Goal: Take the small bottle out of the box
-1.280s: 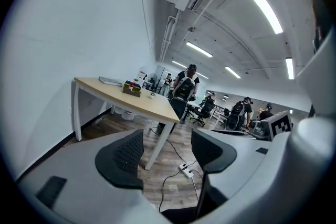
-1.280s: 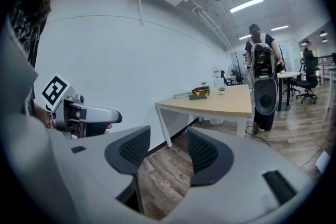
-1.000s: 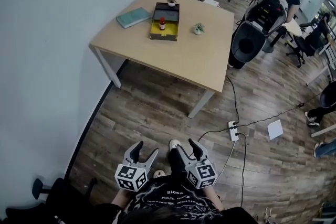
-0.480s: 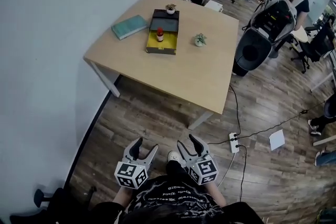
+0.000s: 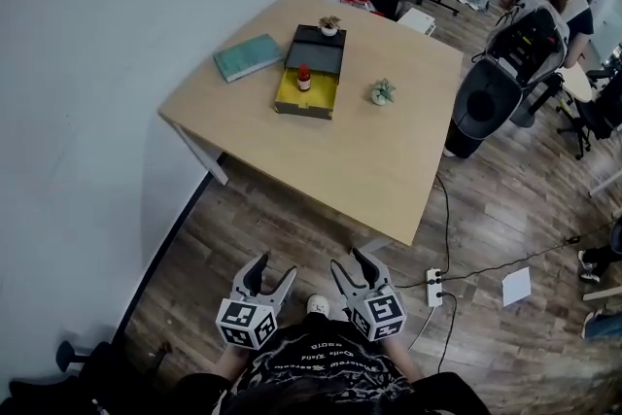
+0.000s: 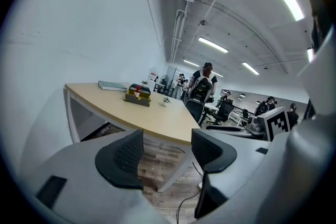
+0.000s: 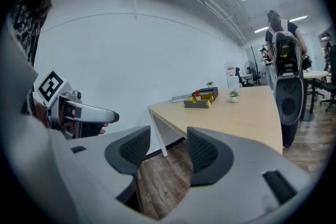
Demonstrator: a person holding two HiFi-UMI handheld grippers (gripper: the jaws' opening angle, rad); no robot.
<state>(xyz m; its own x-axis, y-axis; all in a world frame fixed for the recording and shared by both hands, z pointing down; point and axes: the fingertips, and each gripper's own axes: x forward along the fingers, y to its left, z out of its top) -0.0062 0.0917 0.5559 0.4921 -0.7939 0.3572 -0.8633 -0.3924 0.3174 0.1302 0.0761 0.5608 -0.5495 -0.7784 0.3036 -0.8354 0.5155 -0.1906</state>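
Observation:
A small bottle point(image 5: 304, 77) with a red cap stands in a yellow open box point(image 5: 306, 95) on the far half of a light wooden table point(image 5: 360, 151); the box's dark lid point(image 5: 320, 55) lies open behind it. The bottle point(image 6: 137, 93) and box point(image 6: 138, 98) also show small in the left gripper view, and the box point(image 7: 200, 99) in the right gripper view. My left gripper point(image 5: 269, 273) and right gripper point(image 5: 349, 267) are both open and empty, held low over the floor, well short of the table.
On the table lie a teal book point(image 5: 249, 56), a small potted plant point(image 5: 381, 92) right of the box and another plant point(image 5: 329, 23) behind it. A power strip point(image 5: 432, 286) with cables lies on the wood floor. A wall runs along the left. People and chairs stand at the far right.
The view has moved closer to the table, which now sits lower and nearer. Both grippers stay open in the same low position.

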